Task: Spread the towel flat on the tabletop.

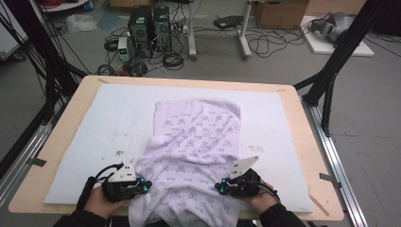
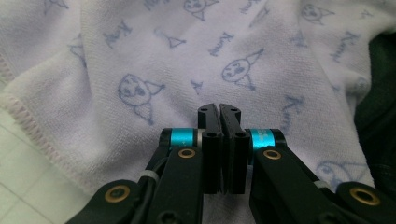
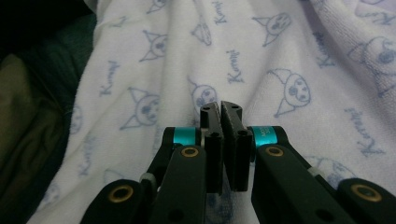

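A pale lilac towel with blue cartoon prints lies lengthwise on a white mat, and its near end hangs over the table's front edge. My left gripper sits at the towel's near left edge and points inward. In the left gripper view the towel spreads flat beyond my left gripper, whose jaws are pressed together with no cloth between them. My right gripper rests at the towel's near right edge. In the right gripper view my right gripper is shut too, above the towel.
The wooden table carries the mat, with bare mat left and right of the towel. Dark clothing of the person lies beside the towel's hanging end. Computer towers, cables and a cardboard box stand on the floor beyond.
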The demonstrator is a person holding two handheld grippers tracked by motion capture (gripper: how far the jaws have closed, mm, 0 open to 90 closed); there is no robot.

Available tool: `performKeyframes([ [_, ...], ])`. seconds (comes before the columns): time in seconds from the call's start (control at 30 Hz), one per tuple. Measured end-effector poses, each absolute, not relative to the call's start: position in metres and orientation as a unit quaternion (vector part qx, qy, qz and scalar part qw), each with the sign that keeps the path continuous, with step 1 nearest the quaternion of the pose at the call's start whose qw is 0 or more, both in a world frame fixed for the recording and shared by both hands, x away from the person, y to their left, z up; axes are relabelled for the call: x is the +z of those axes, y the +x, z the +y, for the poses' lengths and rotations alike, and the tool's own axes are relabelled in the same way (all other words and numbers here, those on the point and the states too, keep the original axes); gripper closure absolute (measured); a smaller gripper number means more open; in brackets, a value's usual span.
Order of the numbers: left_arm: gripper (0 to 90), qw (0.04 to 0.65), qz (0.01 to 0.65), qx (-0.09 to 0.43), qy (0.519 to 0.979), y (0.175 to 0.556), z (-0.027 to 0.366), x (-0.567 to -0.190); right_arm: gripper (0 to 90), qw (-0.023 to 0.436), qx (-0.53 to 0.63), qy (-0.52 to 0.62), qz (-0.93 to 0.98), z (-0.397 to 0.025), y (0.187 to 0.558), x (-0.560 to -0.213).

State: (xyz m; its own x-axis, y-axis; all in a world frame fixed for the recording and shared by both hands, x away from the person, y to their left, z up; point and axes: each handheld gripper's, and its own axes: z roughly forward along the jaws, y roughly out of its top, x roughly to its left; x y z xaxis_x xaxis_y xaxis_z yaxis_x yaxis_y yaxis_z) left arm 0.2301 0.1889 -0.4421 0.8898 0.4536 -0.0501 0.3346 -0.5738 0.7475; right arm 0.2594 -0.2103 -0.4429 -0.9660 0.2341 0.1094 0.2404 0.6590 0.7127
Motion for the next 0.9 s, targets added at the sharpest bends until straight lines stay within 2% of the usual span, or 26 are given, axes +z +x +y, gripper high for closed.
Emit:
performKeyframes([
  [0.13, 87.6, 0.402, 0.21, 0.064, 0.889, 0.214, 0.193, -0.44, 88.0, 0.017, -0.391, -0.116, -0.913, -0.212, 0.248, -0.441],
  [0.27, 87.4, 0.423, 0.191, 0.052, 0.884, 0.19, 0.198, -0.433, 87.6, 0.047, -0.421, -0.092, -0.901, -0.22, 0.232, -0.43],
  [0.3, 86.1, 0.432, 0.185, 0.053, 0.881, 0.187, 0.199, -0.43, 86.2, 0.041, -0.431, -0.091, -0.897, -0.222, 0.227, -0.425],
  [0.37, 73.5, 0.438, 0.19, 0.066, 0.876, 0.188, 0.201, -0.424, 76.9, 0.034, -0.446, -0.098, -0.889, -0.227, 0.225, -0.418],
  [0.43, 70.0, 0.435, 0.199, 0.073, 0.875, 0.198, 0.2, -0.424, 70.7, 0.017, -0.434, -0.111, -0.894, -0.227, 0.23, -0.417],
  [0.47, 68.0, 0.434, 0.207, 0.073, 0.874, 0.204, 0.197, -0.425, 63.4, 0.008, -0.426, -0.116, -0.897, -0.224, 0.235, -0.42],
  [0.57, 63.8, 0.412, 0.216, 0.074, 0.882, 0.223, 0.187, -0.435, 58.6, -0.002, -0.402, -0.126, -0.907, -0.213, 0.247, -0.431],
  [0.6, 63.9, 0.402, 0.217, 0.072, 0.887, 0.228, 0.183, -0.438, 59.4, -0.001, -0.397, -0.125, -0.909, -0.208, 0.25, -0.435],
  [0.67, 71.0, 0.401, 0.212, 0.076, 0.888, 0.231, 0.179, -0.442, 66.5, -0.003, -0.375, -0.124, -0.919, -0.202, 0.254, -0.441],
  [0.7, 80.6, 0.399, 0.214, 0.076, 0.888, 0.231, 0.179, -0.442, 72.8, -0.013, -0.38, -0.121, -0.917, -0.202, 0.254, -0.441],
  [0.77, 87.1, 0.401, 0.211, 0.076, 0.888, 0.229, 0.18, -0.442, 87.3, 0.001, -0.383, -0.118, -0.916, -0.202, 0.255, -0.442],
  [0.9, 88.2, 0.404, 0.208, 0.061, 0.889, 0.219, 0.186, -0.441, 88.9, 0.022, -0.386, -0.103, -0.917, -0.205, 0.252, -0.442],
])
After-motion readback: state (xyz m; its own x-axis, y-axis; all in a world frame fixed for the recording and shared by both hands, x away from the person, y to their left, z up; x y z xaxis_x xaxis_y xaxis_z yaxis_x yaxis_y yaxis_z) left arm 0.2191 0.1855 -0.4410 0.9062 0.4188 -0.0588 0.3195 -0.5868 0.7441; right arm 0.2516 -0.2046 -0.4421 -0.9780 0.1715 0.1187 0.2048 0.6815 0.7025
